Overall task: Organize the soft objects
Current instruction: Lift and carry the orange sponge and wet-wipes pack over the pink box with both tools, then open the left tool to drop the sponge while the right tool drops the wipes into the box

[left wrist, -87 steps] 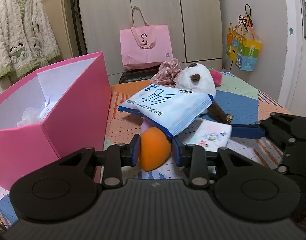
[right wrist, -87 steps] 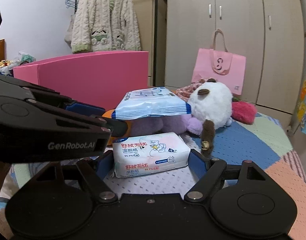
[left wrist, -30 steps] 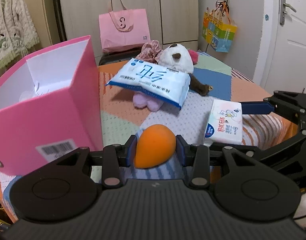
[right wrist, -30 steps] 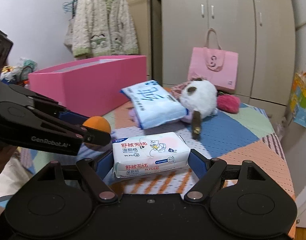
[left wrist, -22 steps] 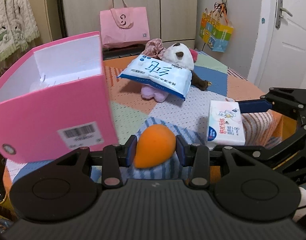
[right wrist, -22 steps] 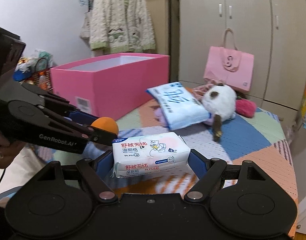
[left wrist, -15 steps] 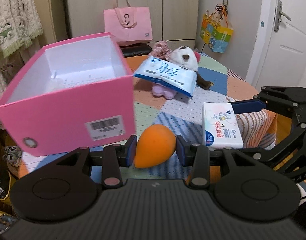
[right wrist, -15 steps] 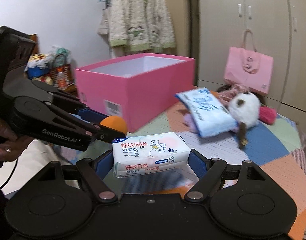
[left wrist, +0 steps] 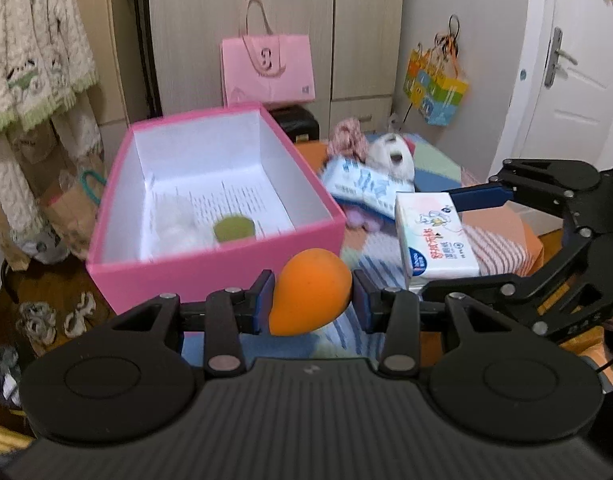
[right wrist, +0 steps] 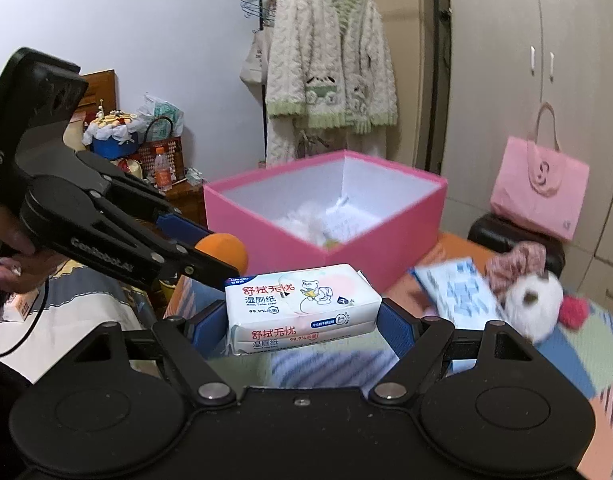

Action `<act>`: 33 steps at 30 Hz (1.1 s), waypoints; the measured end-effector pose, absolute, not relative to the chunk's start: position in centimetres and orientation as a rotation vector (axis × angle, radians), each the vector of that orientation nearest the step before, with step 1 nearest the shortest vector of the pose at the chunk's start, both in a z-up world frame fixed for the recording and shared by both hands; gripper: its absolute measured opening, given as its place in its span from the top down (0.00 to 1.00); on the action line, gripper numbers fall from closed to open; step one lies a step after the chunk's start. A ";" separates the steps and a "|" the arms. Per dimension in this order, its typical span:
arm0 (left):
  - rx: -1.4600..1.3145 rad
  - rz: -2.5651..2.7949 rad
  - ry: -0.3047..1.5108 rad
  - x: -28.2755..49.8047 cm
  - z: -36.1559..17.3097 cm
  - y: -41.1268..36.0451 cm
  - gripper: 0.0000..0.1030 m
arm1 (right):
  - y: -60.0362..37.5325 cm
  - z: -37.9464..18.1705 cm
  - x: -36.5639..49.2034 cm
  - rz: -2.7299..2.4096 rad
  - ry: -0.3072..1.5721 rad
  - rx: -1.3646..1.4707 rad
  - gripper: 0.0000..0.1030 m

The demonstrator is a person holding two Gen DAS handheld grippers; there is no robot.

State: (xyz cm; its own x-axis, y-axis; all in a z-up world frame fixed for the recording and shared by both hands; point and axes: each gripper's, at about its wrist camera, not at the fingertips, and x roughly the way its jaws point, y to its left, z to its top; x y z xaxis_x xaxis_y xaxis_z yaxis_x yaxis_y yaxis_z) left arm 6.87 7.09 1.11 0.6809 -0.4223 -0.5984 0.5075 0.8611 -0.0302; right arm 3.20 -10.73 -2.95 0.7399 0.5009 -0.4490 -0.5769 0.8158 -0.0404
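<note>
The pink box (left wrist: 210, 216) lies at eleven o'clock from the left tongs (left wrist: 311, 300) clamping the orange sponge (left wrist: 310, 296), nearer than the right tongs (right wrist: 302, 320) pinching the wipes pack (right wrist: 300, 308).

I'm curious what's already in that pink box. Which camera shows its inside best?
The left wrist view: it looks down into the pink box, showing a green round thing and white fluff. The right wrist view sees the box from lower, its contents mostly hidden.

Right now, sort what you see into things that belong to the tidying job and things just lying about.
Job:
- orange sponge in the left hand-held gripper
- wipes pack in the right hand-held gripper
- pink box
- blue tissue pack
- plush toy

Lying about:
- pink bag
- hanging cardigan
- colourful bag
</note>
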 end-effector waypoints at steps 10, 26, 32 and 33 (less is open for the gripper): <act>0.092 -0.523 0.585 12.7 3.7 9.0 0.61 | -8.0 -0.3 8.3 0.613 0.394 -0.272 0.18; 0.075 -0.411 0.767 28.3 0.6 8.8 0.61 | -2.5 -1.1 23.1 0.648 0.515 -0.564 0.18; 0.053 -0.382 0.919 32.6 -1.7 8.6 0.61 | -1.7 -2.4 27.4 0.679 0.674 -0.570 0.18; 0.071 -0.379 0.927 32.9 -1.9 8.4 0.61 | -1.6 -2.6 27.9 0.686 0.701 -0.568 0.18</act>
